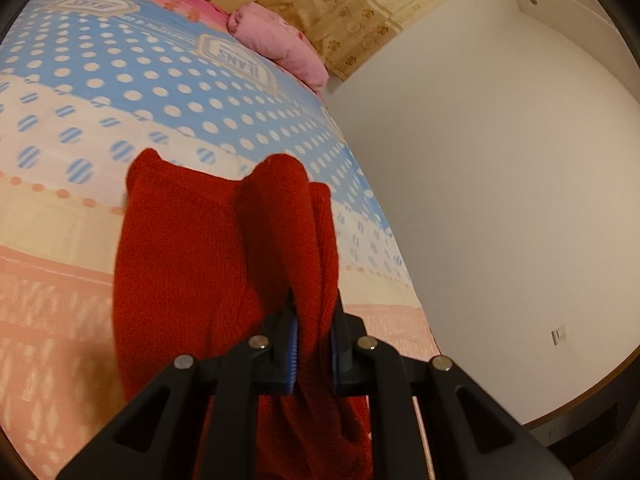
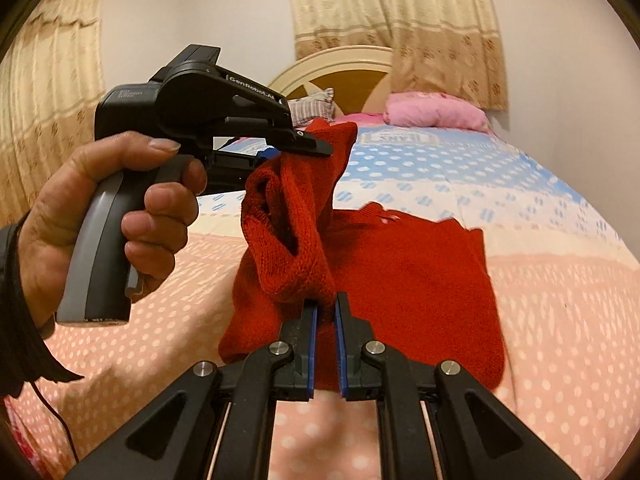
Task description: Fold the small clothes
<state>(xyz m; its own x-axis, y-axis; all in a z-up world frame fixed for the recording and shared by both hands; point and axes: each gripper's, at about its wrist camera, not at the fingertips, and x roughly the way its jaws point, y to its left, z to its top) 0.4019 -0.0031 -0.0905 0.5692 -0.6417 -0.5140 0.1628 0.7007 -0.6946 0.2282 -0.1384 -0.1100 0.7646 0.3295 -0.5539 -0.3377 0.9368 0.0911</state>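
Red sweater [image 2: 420,280], half lifted off bed [image 2: 560,320]. Left tool [image 1: 312,344] and right tool [image 2: 326,340] both clamped on knit. Advice: keep edges level, lay over evenly.

Rough red knit sweater [image 2: 416,276]

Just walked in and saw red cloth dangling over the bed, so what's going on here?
A person is folding a small red knitted garment over a bed with a handheld gripper in each hand. The left gripper is shut on a bunched part of the knit, and the right gripper pinches another edge. Part of the garment is lifted between them, the rest lies on the dotted bedspread. The fold is not finished.
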